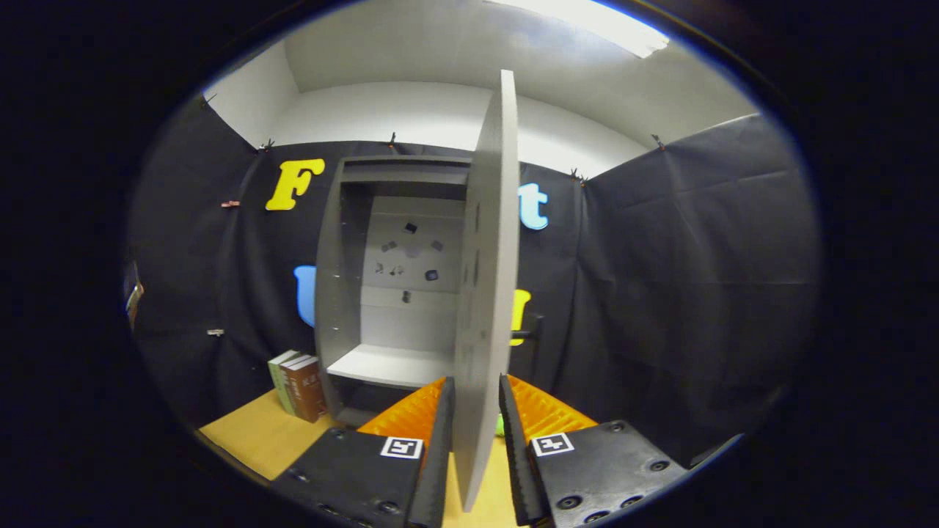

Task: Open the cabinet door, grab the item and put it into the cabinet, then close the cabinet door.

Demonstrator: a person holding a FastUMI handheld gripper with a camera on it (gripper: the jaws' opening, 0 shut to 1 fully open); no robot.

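Note:
A grey cabinet (331, 293) stands on the wooden table against the booth wall, with its inside showing. Its door (488, 257) is swung open and faces me edge-on. My gripper (475, 381) straddles the lower part of that door, one finger on each face, and both fingertips (446, 396) seem to press on the panel. Inside the cabinet, a pale shelf (389, 364) sits low and bare, and small dark marks dot the back panel. A small green thing (500, 424) peeks out between the door and my right finger; what it is I cannot tell.
Three books (301, 385) stand upright on the table (253, 433) just left of the cabinet. Black cloth walls close the booth behind and to the right. A dark handle-like piece (530, 326) shows beyond the door's right face.

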